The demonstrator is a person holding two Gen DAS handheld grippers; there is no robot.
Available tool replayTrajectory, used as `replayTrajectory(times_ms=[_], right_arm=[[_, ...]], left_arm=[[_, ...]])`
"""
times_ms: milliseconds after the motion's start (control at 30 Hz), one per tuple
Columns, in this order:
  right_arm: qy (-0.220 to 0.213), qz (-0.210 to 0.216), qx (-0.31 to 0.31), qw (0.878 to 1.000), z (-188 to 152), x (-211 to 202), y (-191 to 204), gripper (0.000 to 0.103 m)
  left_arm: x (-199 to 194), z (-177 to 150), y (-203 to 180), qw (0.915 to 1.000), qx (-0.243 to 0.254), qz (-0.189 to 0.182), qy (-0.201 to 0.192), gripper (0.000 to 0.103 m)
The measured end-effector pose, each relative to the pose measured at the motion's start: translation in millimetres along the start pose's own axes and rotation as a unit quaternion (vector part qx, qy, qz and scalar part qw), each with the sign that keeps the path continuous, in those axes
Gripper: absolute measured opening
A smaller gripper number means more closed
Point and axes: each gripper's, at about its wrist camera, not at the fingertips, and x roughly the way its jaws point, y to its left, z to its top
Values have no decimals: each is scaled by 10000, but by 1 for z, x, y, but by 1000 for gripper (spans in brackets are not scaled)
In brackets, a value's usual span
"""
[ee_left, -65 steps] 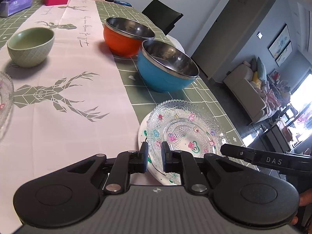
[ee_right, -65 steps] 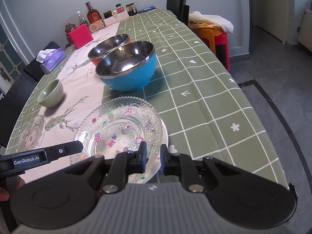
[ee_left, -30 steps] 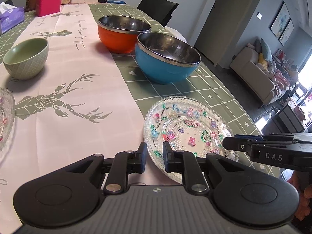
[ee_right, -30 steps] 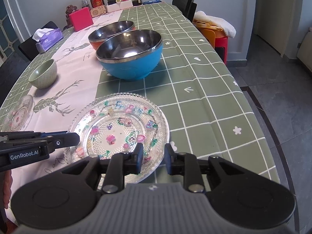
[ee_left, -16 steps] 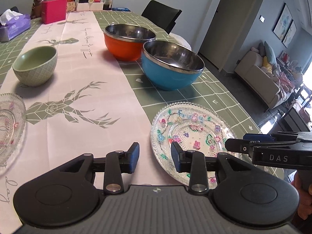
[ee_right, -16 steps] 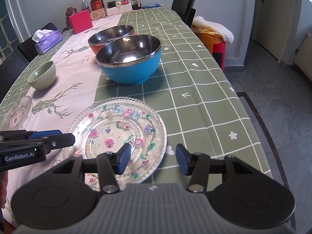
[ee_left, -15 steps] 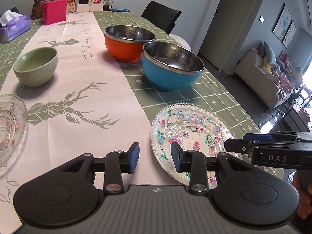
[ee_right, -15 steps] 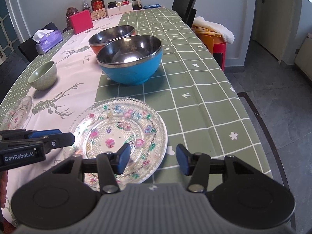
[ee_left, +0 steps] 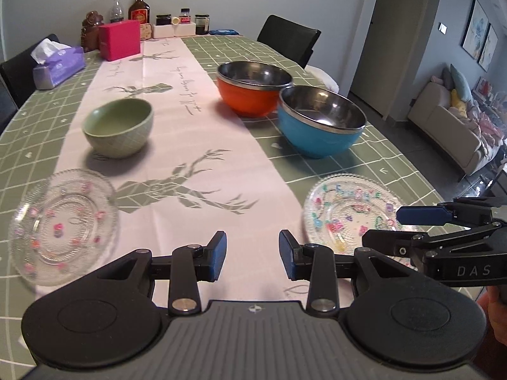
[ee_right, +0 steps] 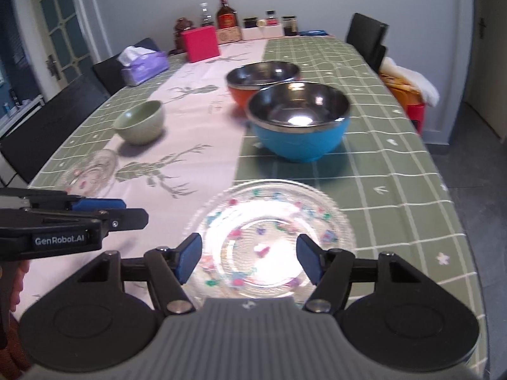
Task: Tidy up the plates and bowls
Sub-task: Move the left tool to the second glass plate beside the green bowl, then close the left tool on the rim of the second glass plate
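Observation:
A large flowered glass plate [ee_right: 269, 231] lies flat near the table's front right; in the left wrist view it [ee_left: 348, 209] is at the right. A smaller glass plate [ee_left: 63, 224] lies at the front left. A green bowl [ee_left: 118, 131], an orange bowl [ee_left: 252, 90] and a blue bowl [ee_left: 320, 125] stand further back. My left gripper [ee_left: 252, 255] is open and empty above the runner between the two plates. My right gripper [ee_right: 247, 255] is open and empty just above the large plate's near edge.
A purple tissue box [ee_left: 58, 65], a pink box [ee_left: 119, 40] and bottles and jars [ee_left: 139, 8] stand at the far end. Black chairs [ee_left: 290, 42] stand around the table. The table's right edge [ee_right: 459, 228] drops to the floor.
Both grippers let go of the large plate, which now lies flat, and opened wider. The left gripper has swung left so both plates show. The right gripper has pulled back.

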Motion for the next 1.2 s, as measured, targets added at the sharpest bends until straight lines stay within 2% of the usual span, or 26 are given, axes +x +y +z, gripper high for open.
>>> replayTrajectory(times_ms=[200, 300, 400, 567, 733, 933, 1067, 1133, 1200], right_arm=[[211, 520, -124, 9983, 8, 20, 29, 68], [339, 730, -110, 9967, 13, 32, 43, 67], [395, 803, -188, 9958, 21, 45, 58, 67], [447, 888, -290, 9946, 36, 68, 81, 67], [507, 1091, -132, 9926, 51, 91, 96, 66], [651, 1341, 38, 9888, 65, 119, 113, 62], [790, 1442, 177, 9862, 73, 137, 120, 61], [879, 1499, 242, 9845, 74, 145, 122, 54], [972, 1526, 322, 9830, 75, 153, 122, 54]], left_arm=[[-14, 6, 32, 9999, 38, 11, 125, 42], [-20, 10, 50, 9996, 139, 173, 147, 42], [-23, 14, 71, 9991, 152, 362, 145, 42], [-27, 24, 108, 9987, 31, 472, 185, 42], [-30, 32, 143, 9974, -192, 680, 103, 42], [-22, 32, 187, 9949, -429, 873, 284, 42], [-16, 27, 211, 9932, -699, 809, 458, 42], [-14, 25, 220, 9917, -832, 826, 532, 42], [-13, 24, 226, 9905, -964, 793, 571, 40]])
